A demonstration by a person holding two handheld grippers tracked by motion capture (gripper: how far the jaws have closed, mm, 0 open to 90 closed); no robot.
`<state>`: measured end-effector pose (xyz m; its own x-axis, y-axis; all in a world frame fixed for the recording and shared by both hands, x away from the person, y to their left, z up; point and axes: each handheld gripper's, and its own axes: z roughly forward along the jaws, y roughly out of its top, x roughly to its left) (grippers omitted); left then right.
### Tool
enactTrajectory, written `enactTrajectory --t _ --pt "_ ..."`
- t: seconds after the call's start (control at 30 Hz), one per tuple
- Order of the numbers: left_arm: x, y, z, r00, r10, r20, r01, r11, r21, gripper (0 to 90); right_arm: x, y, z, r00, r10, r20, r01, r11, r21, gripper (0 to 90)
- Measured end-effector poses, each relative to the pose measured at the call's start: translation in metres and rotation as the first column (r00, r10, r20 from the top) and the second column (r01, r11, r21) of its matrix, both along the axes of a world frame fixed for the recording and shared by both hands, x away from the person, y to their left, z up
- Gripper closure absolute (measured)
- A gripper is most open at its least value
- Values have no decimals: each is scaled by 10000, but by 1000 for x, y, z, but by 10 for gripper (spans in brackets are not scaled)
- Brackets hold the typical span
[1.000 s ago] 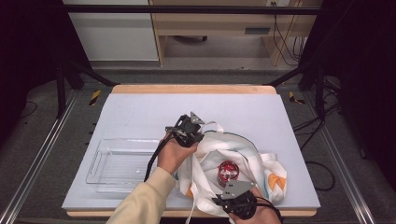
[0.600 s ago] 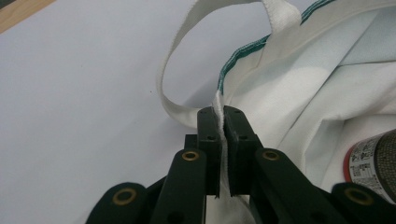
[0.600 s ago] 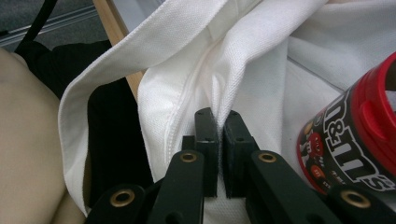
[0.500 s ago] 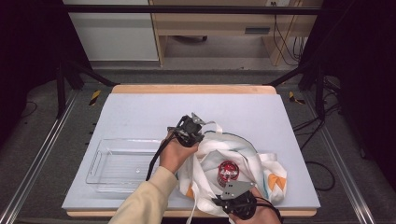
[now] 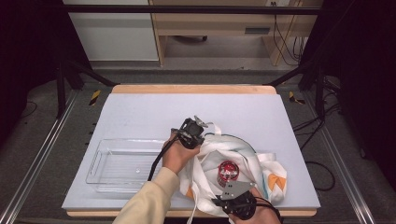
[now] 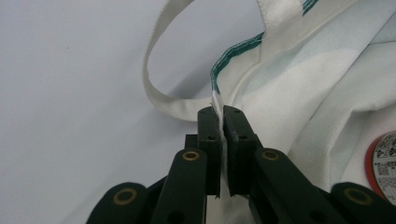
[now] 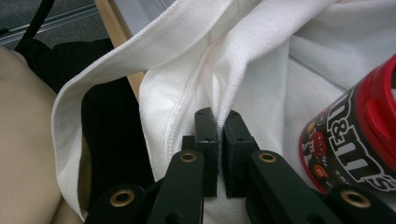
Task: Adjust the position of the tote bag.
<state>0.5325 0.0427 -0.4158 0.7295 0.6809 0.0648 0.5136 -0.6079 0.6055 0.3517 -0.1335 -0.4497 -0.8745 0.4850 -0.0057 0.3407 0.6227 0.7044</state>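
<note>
Both tongs, left (image 5: 201, 125) and right (image 5: 223, 198), clamp opposite rims of the tote bag (image 5: 254, 161)

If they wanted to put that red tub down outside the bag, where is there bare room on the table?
The far half of the table, beyond the cloth bag, is bare mat. The clear tray on the near left is empty too. The near right is crowded: the bag spreads there around the red tub, with the left gripper and right gripper pinching its cloth.
</note>
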Motion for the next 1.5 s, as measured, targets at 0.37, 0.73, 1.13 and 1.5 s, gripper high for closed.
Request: enactTrajectory --t 0.37,0.73,1.13,1.5 --pt "-3 2 5 10000 -12 82 13 9998 -184 864 0 1 0 10000 50 65 -50 10000 -37 866" --pt "-6 5 11 9994 108 328 -94 9991 -414 839 -1 1 3 9998 91 177 -88 9998 -158 854" --pt "-48 42 57 9813 100 1923 190 9887 -1485 560 -4 2 22 9964 -358 764 350 9993 124 503" --pt "-104 63 64 9683 -434 2459 943 9754 -1990 516 -12 -6 57 9888 -559 1387 532 9983 230 430"
